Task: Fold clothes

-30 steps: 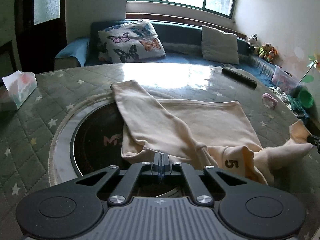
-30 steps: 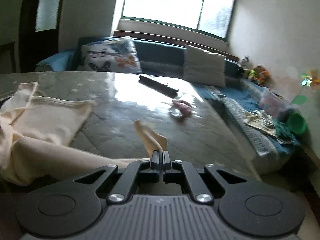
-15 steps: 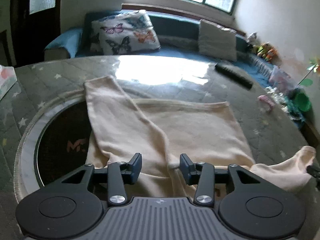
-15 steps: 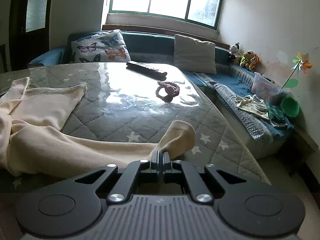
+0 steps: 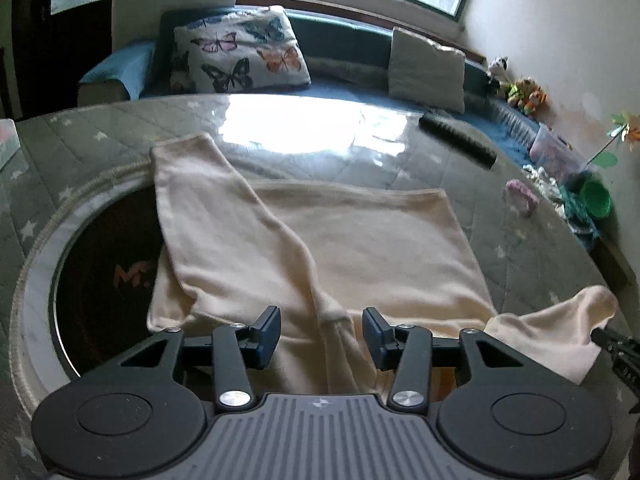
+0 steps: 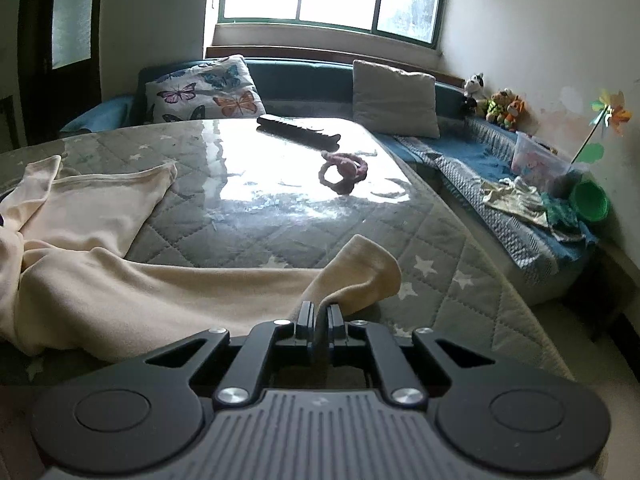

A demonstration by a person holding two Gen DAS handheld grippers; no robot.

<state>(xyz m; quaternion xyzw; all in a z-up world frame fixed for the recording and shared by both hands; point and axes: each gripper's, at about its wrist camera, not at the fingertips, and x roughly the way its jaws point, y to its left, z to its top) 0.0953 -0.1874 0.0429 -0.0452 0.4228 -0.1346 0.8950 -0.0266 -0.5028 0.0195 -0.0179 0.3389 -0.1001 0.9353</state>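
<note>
A cream long-sleeved garment (image 5: 360, 240) lies spread on the quilted grey table (image 6: 260, 216). One sleeve (image 5: 224, 232) is folded diagonally across its body. My left gripper (image 5: 321, 336) hovers over the near hem with its jaws open; cloth lies below them, untouched by the pads. The other sleeve (image 6: 160, 300) stretches out to the right. Its cuff (image 6: 360, 272) rises to my right gripper (image 6: 320, 314), which pinches it; the jaws are just starting to open and show a thin slit. The left wrist view shows the right gripper (image 5: 604, 336) at that cuff.
A dark round inset (image 5: 92, 280) sits in the table under the garment's left side. A black remote (image 6: 298, 132) and a pink ring toy (image 6: 344, 170) lie further back. The table edge drops off at right toward a blue bench (image 6: 480, 160) with cushions and a green bowl (image 6: 590, 200).
My left gripper opened, let go of the garment's near edge and moved forward over it. The right gripper lowered the cuff toward the table, and a thin slit now shows between its jaws.
</note>
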